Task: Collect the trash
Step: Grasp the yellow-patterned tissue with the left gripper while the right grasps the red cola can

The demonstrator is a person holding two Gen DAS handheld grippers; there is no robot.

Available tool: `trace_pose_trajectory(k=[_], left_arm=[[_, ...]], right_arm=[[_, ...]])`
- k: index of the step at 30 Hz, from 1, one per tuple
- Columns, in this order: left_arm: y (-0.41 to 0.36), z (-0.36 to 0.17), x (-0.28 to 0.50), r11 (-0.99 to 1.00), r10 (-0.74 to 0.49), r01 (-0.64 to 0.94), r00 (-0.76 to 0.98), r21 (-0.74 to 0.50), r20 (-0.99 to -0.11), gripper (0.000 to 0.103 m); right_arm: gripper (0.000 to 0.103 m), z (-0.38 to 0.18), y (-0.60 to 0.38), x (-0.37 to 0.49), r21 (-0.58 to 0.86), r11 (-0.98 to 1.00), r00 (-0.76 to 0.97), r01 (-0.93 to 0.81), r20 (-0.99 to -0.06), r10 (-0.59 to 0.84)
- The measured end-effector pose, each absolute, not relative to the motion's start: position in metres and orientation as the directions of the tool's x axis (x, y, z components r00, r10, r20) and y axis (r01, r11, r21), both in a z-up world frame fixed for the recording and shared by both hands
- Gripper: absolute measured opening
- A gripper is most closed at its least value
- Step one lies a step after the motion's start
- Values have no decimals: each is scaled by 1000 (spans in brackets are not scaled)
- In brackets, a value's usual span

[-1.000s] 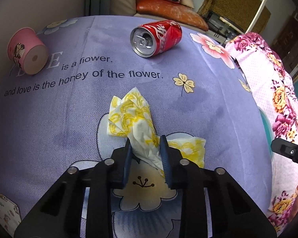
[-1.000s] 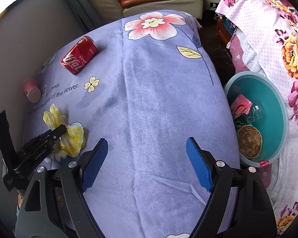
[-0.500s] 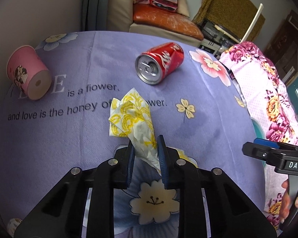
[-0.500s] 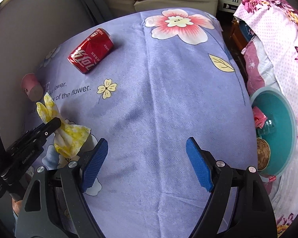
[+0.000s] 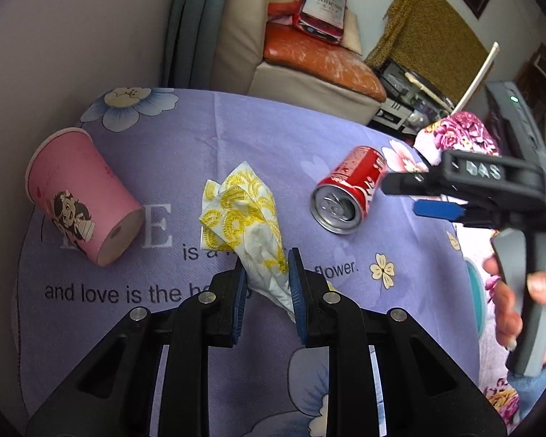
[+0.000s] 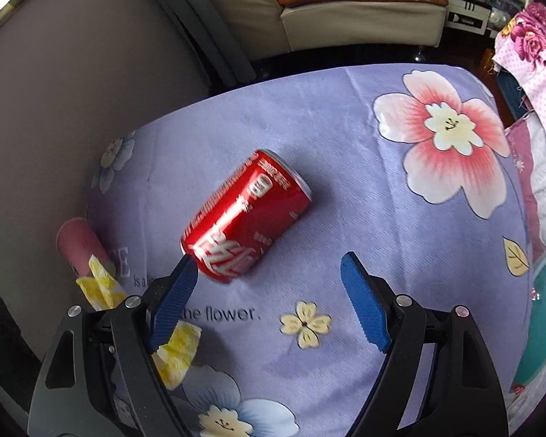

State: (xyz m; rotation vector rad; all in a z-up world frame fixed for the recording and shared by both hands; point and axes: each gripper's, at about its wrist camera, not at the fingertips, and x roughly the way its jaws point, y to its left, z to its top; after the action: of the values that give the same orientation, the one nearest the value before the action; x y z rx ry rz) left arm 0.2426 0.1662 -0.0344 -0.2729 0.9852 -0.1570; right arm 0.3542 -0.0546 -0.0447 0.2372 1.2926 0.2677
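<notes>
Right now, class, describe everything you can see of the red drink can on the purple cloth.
The red drink can looks like thin metal, with white lettering on its side and a silver top whose opening shows. It lies on its side, tilted diagonally, on the purple flowered cloth. Nothing grips it: the right hand-held gripper hangs open just short of it, one blue pad near its top end.

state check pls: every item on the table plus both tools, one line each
Yellow-patterned white paper napkin: crumpled, pinched in the left tool, upper part sticking out.
Red aluminium soda can: on its side on the cloth, not gripped.
Pink paper cup: tipped on its side, untouched.
Left tool: shut on the napkin.
Right tool: open, empty, near the can.
</notes>
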Motion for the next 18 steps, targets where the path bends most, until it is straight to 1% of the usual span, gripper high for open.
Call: trace_pose_trajectory(k=[5,9,11,18], left_arm=[[168,-42,248,953,-259,3,530,-303,-808,23],[167,-48,250,952,-260,-5,518,-307,-815,23],[167,-50,251,952,-259,-9,513,-307,-818,23],[160,-53,246,951,-260,-13,507,-308,-822,23]], right_arm=[[77,-64,-39,387,354,935,212,-7,-913,347],[77,-77,-32,394,396,918,197,-20,-899,392],[71,-81,-33,393,412,910,192,-44,-890,413],[69,-71,-58,369,400,912,235,-89,-881,410]])
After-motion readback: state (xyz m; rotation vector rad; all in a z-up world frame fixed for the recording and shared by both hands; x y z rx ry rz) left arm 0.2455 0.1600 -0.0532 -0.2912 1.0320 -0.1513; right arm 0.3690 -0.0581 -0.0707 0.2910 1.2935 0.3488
